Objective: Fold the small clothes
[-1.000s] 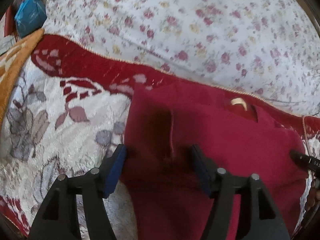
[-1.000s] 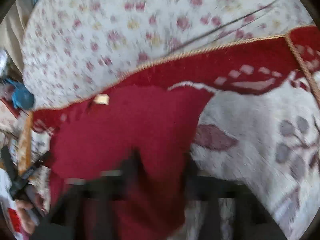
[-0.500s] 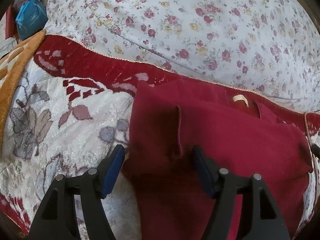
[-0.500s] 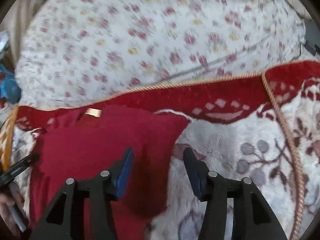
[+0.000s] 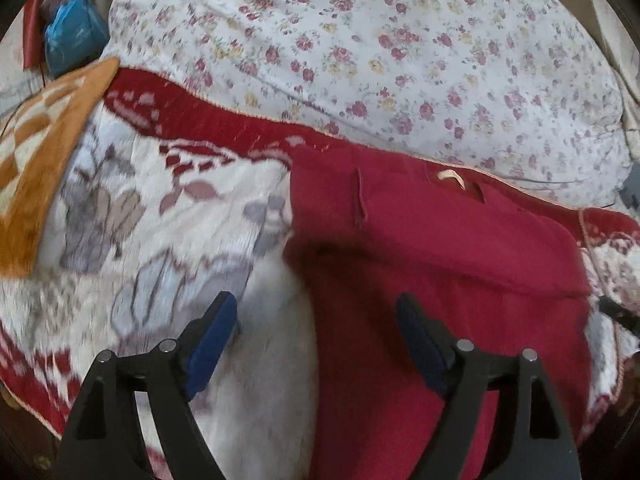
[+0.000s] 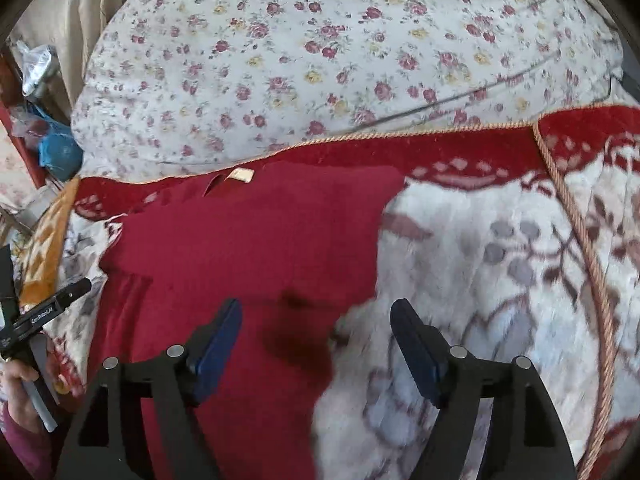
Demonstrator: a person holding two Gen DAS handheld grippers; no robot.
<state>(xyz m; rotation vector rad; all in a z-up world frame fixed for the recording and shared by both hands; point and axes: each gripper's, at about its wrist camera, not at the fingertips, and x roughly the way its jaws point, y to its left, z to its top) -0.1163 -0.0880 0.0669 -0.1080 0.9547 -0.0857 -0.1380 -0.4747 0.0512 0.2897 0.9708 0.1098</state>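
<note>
Around: I see a floral pillow (image 5: pixel 400 48) behind, a blue bag (image 5: pixel 72 40) far left.
Garment: red top (image 5: pixel 440 260) lies flat on the patterned blanket (image 5: pixel 140 220).
Left tongs (image 5: pixel 316 336): spread wide, gripping nothing, straddling its left edge.
Right tongs (image 6: pixel 316 340): spread wide, gripping nothing, over its right edge.

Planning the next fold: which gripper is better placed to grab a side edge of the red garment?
Either, marginally the left gripper: its open jaws straddle the red garment edge. The right gripper, also open, straddles the opposite edge.
</note>
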